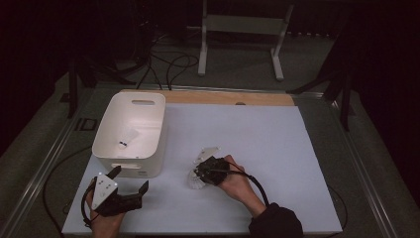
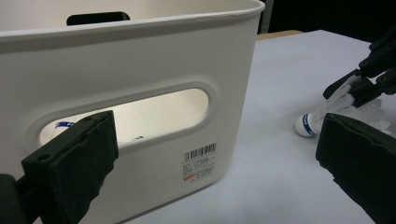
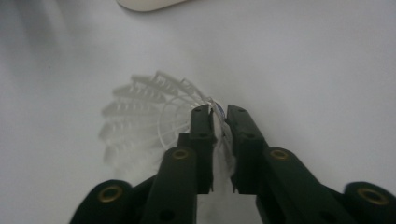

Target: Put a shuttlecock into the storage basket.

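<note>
A white shuttlecock [image 1: 194, 181] lies on the white table sheet [image 1: 262, 139] near its front middle. My right gripper [image 1: 199, 173] is shut on it; in the right gripper view the jaws [image 3: 219, 114] pinch the skirt of the shuttlecock [image 3: 140, 121]. My left gripper [image 1: 131, 178] is open just in front of the white bin [image 1: 110, 119], holding nothing. From the left gripper view [image 2: 219, 135] the bin's front wall [image 2: 140, 60] is close, and the shuttlecock's blue-banded cork [image 2: 308, 125] rests on the sheet under the right gripper [image 2: 369, 77]. Another shuttlecock [image 1: 128, 139] lies inside the bin.
The bin stands at the sheet's left side, with a handle slot [image 2: 163, 107] and a barcode label [image 2: 200, 161] on its near wall. A wooden strip [image 1: 233, 97] runs along the far table edge. A metal stand [image 1: 242, 25] and cables [image 1: 168, 64] are on the floor behind.
</note>
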`<state>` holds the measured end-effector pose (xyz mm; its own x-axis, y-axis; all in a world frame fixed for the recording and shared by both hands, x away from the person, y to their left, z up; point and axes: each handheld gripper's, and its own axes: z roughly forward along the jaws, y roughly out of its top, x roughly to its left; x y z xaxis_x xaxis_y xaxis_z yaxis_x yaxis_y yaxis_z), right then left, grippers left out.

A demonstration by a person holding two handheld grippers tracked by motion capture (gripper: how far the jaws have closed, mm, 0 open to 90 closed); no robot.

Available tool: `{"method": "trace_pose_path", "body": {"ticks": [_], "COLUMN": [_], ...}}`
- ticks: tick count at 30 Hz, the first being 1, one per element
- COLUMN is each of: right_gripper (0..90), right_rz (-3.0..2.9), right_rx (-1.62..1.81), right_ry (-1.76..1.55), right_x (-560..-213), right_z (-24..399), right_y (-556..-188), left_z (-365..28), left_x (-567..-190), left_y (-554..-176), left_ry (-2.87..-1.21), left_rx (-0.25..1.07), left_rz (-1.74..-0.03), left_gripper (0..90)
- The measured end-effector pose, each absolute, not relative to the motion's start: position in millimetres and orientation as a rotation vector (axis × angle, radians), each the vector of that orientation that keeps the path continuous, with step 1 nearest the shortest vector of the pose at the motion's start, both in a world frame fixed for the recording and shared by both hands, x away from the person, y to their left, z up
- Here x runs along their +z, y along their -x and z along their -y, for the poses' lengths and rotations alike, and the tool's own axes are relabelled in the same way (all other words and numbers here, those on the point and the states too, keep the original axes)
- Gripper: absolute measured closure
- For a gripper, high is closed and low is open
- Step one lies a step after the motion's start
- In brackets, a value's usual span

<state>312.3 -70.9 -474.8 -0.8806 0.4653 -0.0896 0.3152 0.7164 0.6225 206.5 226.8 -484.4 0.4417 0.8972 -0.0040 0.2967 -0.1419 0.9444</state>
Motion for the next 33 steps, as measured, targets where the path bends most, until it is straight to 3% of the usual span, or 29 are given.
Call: {"method": "trace_pose_path", "body": {"ticks": [10,33], "right_gripper": [88.7,89.0], "right_rz": [-2.676,-2.652], "right_rx": [0.926,0.989], "right_ry": [-0.615,-0.689], "right_x": [-468.8,-457.6], "right_z": [68.3,71.4], "right_y": [-312.5,-316.7], "left_z": [-227.3,-227.0], "left_x": [-484.2,-484.3], "left_y": [-206.3,-206.3], "left_ry": [-1.672,-1.673], "left_rx": [0.743,0.742], "left_rz": [-1.049,-1.049], "left_gripper": [0.0,0.0]}}
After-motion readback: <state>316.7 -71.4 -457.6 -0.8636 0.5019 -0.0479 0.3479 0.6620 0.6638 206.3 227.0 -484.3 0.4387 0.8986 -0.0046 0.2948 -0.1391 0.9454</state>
